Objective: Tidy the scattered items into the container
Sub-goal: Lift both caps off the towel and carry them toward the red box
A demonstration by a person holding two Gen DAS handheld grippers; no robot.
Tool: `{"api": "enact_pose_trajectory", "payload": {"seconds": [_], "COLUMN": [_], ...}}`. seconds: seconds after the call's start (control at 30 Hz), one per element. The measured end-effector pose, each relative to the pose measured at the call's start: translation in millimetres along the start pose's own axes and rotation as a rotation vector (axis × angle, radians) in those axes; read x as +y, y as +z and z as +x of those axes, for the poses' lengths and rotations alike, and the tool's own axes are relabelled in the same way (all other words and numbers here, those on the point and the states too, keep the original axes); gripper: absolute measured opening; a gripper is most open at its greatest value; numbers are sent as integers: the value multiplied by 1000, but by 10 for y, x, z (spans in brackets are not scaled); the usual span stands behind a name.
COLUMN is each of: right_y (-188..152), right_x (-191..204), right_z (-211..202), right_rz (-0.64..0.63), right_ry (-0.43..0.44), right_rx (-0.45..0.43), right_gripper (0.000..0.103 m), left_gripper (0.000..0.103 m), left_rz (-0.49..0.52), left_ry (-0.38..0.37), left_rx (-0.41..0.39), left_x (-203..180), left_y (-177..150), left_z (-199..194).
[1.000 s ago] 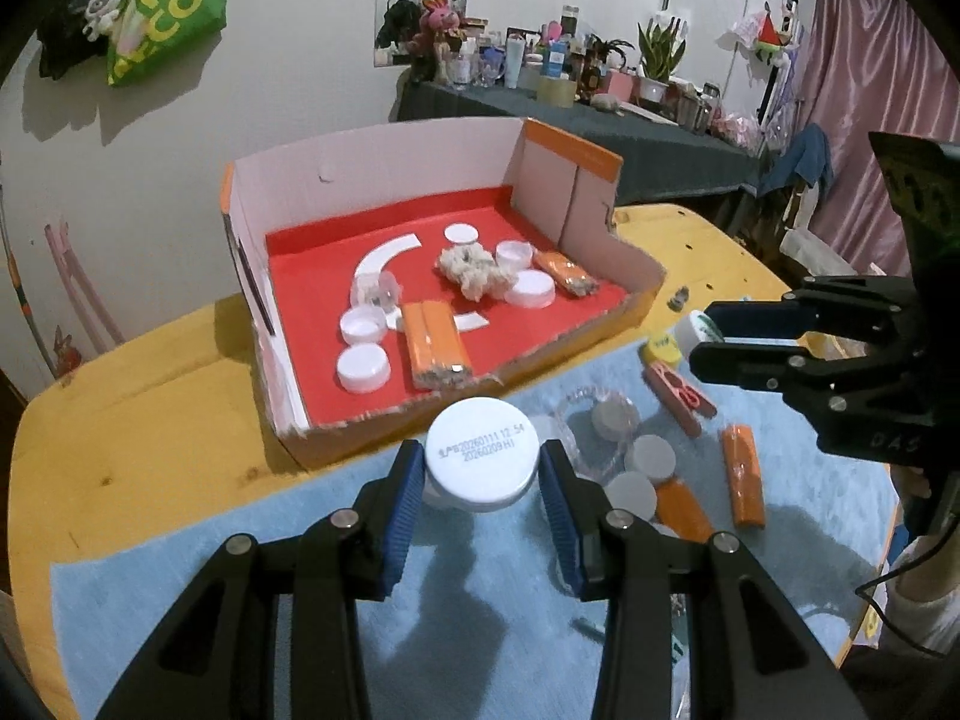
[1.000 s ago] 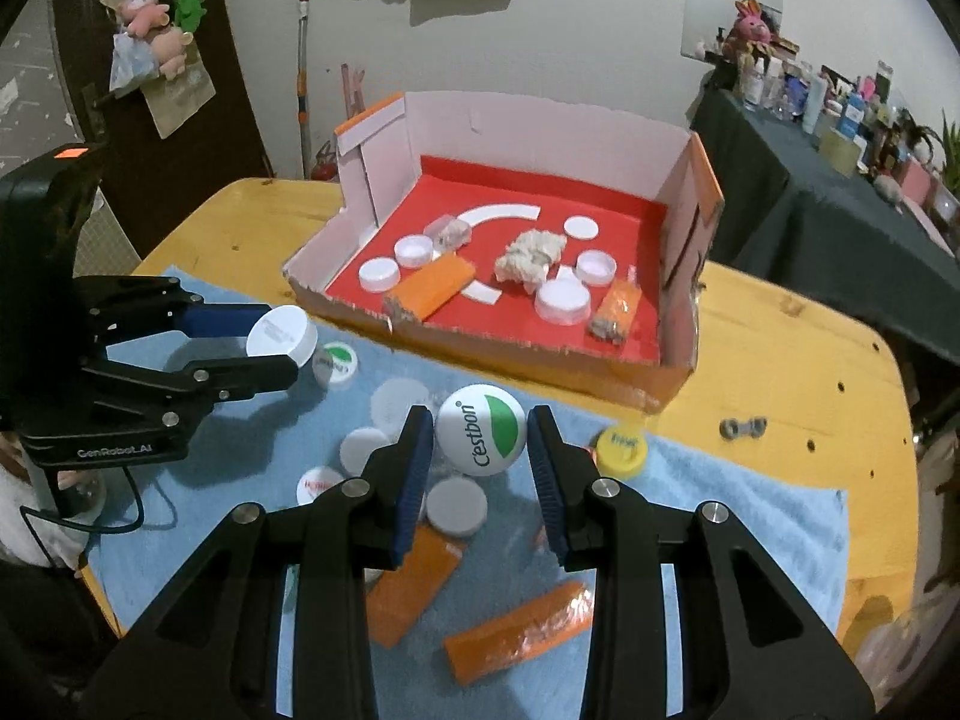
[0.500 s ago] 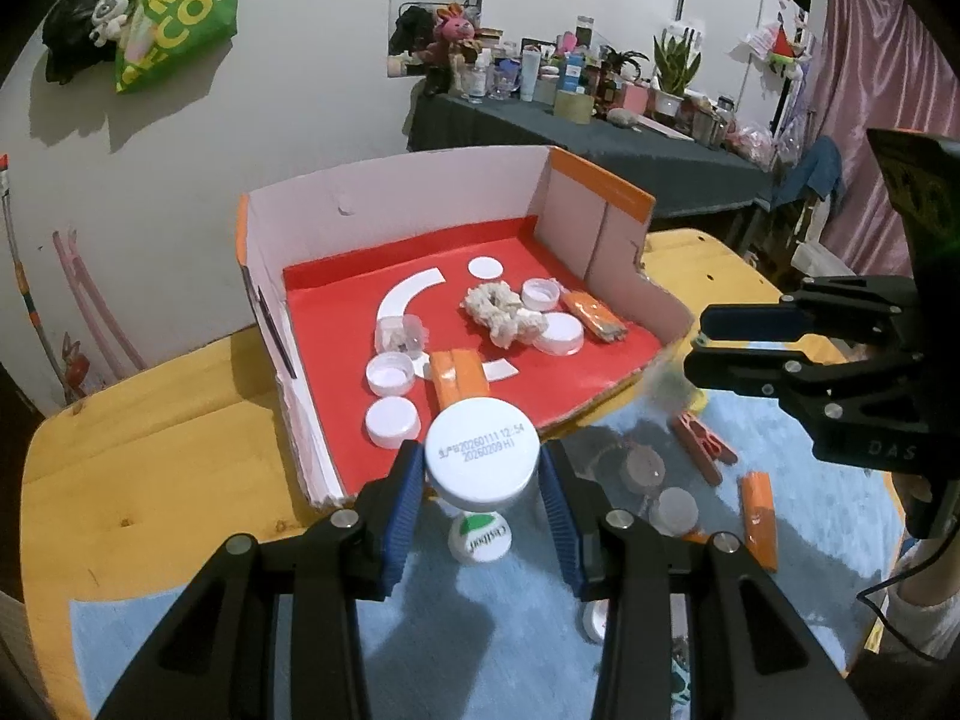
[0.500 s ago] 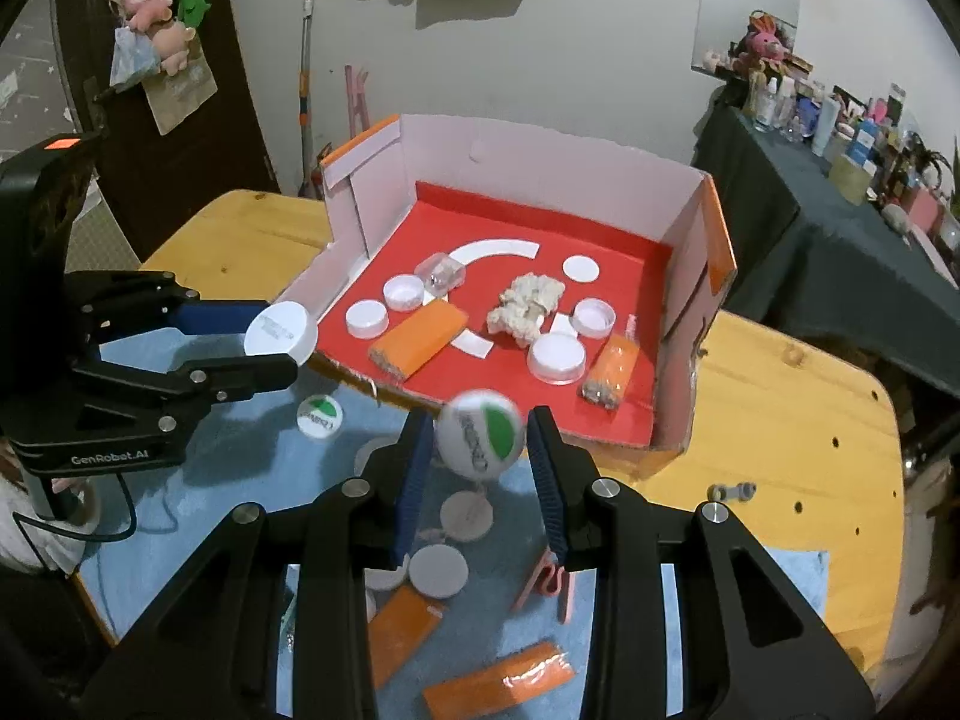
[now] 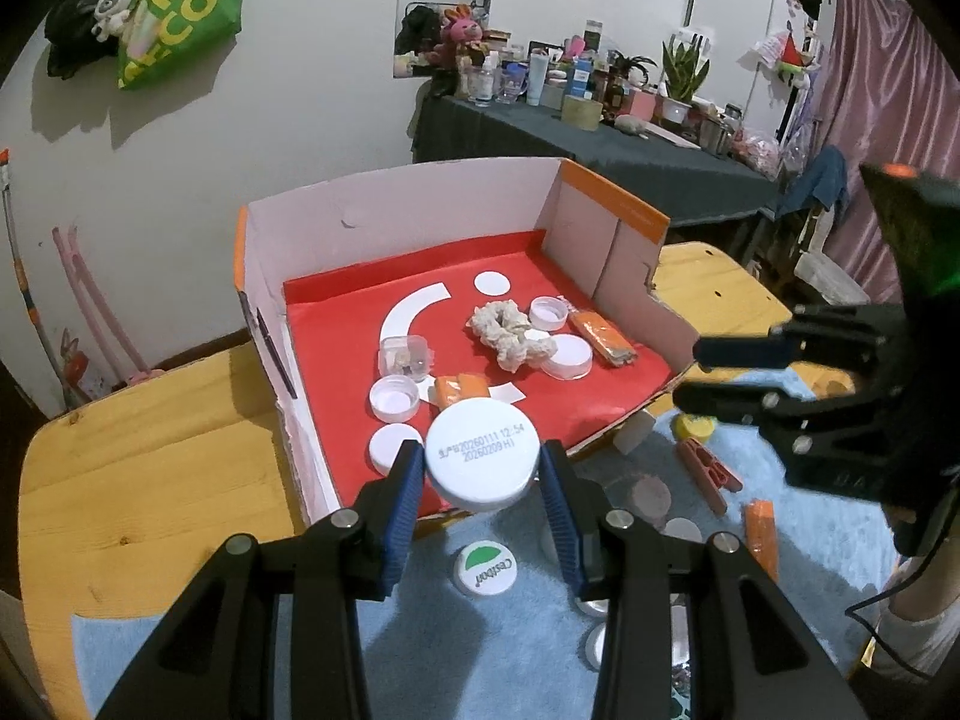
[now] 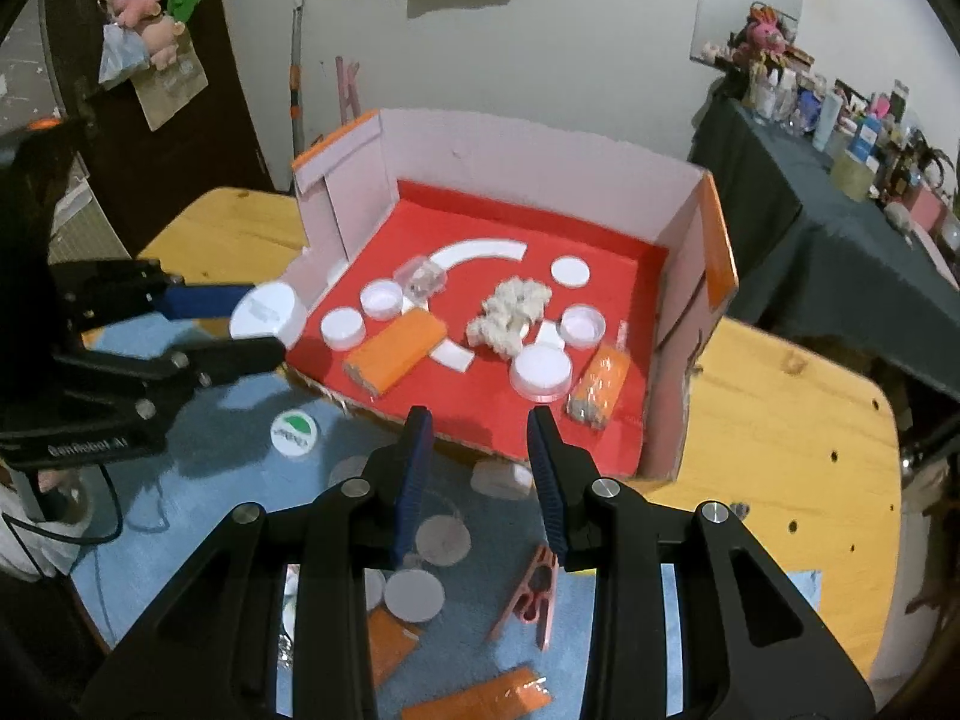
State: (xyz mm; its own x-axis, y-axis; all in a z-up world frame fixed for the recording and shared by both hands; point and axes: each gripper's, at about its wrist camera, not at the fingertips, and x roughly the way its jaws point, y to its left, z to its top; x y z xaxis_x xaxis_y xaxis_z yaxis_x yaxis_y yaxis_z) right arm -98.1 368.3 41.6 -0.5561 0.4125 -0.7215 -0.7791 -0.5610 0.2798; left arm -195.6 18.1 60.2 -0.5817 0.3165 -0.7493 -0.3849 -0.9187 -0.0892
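The cardboard box [image 5: 600,240] with a red floor holds several white caps, a white scrunchie [image 5: 510,336] and orange packets. My left gripper [image 5: 483,468] is shut on a white cap [image 5: 483,450] with a printed date, just over the box's near edge; the same cap [image 6: 264,315] shows in the right wrist view, held by the left gripper [image 6: 264,327]. My right gripper [image 6: 480,462] stands open with nothing pressed between its blue pads. A blurred white cap [image 6: 498,477] shows beyond them, by the box's front wall [image 6: 480,444]. From the left wrist view it is the blurred cap [image 5: 633,435] under the right gripper [image 5: 690,375].
A blue towel [image 5: 420,648] covers the near side of the wooden table [image 5: 150,450]. A green-and-white cap [image 5: 485,567], grey discs [image 6: 414,594], a pink clip [image 6: 534,588], a yellow cap [image 5: 696,426] and orange packets [image 6: 480,699] lie on it. A cluttered dark table [image 5: 630,150] stands behind.
Both grippers have come closer to the box. The green-and-white cap has left the right gripper's jaws; a blurred cap now shows beyond them. The left still holds its cap.
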Motion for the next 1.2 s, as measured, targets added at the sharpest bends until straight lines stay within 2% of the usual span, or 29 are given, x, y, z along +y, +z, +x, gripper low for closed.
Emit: {"api": "enact_pose_trajectory", "payload": {"seconds": [0.37,0.6,0.67,0.73,1.2], "right_y": [-314,-319,-310,-299,-288], "right_x": [-21,-37,-37,-35,-65], "right_z": [473,569,580,603,705], "right_rz": [44,69,72,72,95], "right_ry": [-37,-46,-49,-53,-49], "right_rx": [110,114,111,110,102], "right_gripper": [32,35,42,46,45], "left_gripper": [42,42,42,42,42], "left_rz": [4,5,5,5,1], "left_ry": [-16,-25,-26,-28,-30], "left_rx": [5,4,4,5,8], "left_x": [-27,-29,-29,-31,-39], "left_y": [-86,-97,-98,-99,-113], "left_z": [-16,-25,-21,-20,-25]}}
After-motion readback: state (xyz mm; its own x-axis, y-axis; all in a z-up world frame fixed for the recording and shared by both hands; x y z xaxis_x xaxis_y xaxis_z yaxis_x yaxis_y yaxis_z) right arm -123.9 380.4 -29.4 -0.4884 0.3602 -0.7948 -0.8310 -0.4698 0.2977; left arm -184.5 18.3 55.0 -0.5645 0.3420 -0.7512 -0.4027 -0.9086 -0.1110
